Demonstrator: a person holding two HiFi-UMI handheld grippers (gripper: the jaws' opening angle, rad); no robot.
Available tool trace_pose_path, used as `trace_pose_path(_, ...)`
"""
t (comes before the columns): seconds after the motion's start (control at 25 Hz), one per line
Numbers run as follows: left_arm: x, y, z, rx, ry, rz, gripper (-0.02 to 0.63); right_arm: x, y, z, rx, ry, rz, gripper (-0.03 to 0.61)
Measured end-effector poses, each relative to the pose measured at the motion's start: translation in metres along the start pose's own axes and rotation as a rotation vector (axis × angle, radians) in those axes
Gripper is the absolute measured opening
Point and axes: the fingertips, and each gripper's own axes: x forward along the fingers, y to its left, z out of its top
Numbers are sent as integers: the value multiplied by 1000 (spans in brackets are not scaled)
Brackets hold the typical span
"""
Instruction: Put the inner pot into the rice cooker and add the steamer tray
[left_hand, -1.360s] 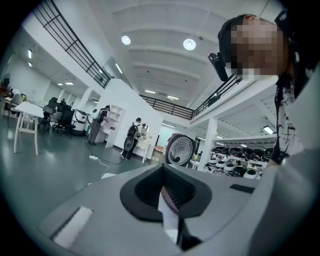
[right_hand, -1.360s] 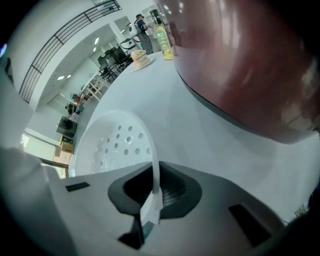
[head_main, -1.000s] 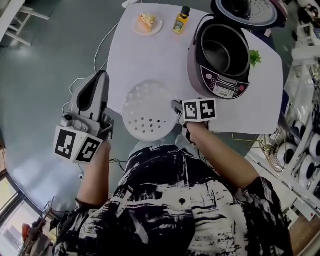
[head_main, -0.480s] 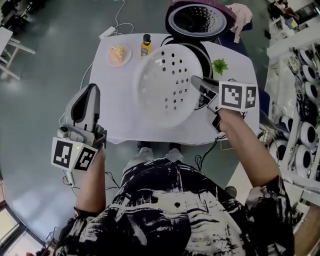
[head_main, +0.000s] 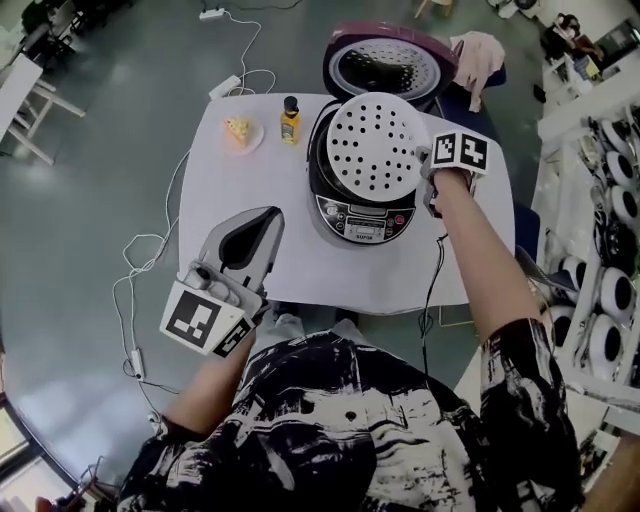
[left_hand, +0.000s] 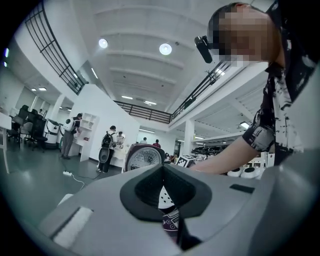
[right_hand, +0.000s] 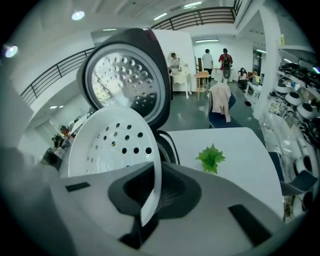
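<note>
The white steamer tray (head_main: 375, 148), round and full of holes, hangs tilted over the mouth of the dark purple rice cooker (head_main: 362, 212) and hides its inside. My right gripper (head_main: 426, 168) is shut on the tray's right rim. In the right gripper view the rim of the steamer tray (right_hand: 112, 145) runs between the jaws of my right gripper (right_hand: 149, 202). The cooker's lid (head_main: 385, 62) stands open behind. My left gripper (head_main: 266, 218) hovers at the table's near left edge, shut and holding nothing, pointing level. In the left gripper view the cooker shows through the slit of my left gripper (left_hand: 167, 212).
On the white table (head_main: 240, 190) a plate with cake (head_main: 240, 132) and a yellow bottle (head_main: 291, 118) stand left of the cooker. A green leaf sprig (right_hand: 212, 157) lies to its right. A chair with pink cloth (head_main: 480, 55) stands behind; cables (head_main: 150, 250) trail on the floor.
My right gripper has lifted the steamer tray from the table's near edge and carried it up over the cooker. My left gripper has moved in toward the table's near left corner.
</note>
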Motion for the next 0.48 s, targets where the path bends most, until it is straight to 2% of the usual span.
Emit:
trace_pose_path(0.2, 14, -13, -7, 9, 7, -14, 5, 33, -15, -19, 17, 68, -90, 6)
trace_pose_path(0.48, 22, -11, -17, -4, 14, -8, 5, 58, -11, -34, -15, 128, -136, 8)
